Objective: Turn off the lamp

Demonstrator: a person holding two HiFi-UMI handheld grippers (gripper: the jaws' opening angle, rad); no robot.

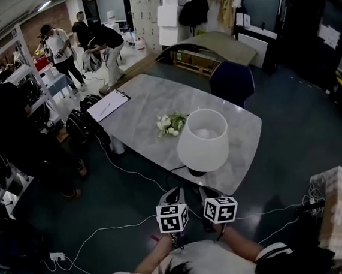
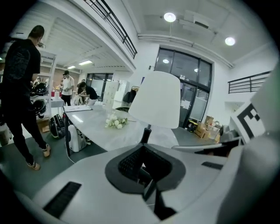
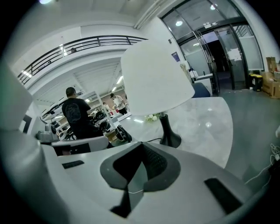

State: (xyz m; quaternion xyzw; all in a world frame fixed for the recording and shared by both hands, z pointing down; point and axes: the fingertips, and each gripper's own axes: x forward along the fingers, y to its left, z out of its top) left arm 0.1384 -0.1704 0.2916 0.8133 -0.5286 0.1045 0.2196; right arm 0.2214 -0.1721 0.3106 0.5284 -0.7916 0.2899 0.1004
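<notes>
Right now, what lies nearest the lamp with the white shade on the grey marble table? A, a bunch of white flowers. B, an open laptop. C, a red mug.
A: a bunch of white flowers lies on the grey marble table just beside the lamp with the white shade; no mug or laptop shows there.

A large open work hall, part lab and part studio, is shown. Beyond the left tongs (image 1: 175, 193) and right tongs (image 1: 205, 191), a marble worktop (image 1: 144, 106) is set on a dark floor (image 1: 291, 134). White cables (image 1: 108, 230) are strewn across that floor to a power strip (image 1: 57, 256) left of the tongs. Farther left, storage racks (image 1: 26, 69) are crowded with gear, and people (image 1: 60, 50) are seen at work beyond them. Far ahead, lockers (image 1: 145, 9) and a coat rail (image 1: 212, 3) are ranged along the wall. A mezzanine railing (image 2: 113, 26) is seen above the tongs, with glazed doors (image 2: 192, 87) and cardboard boxes (image 2: 203, 127) ahead.
</notes>
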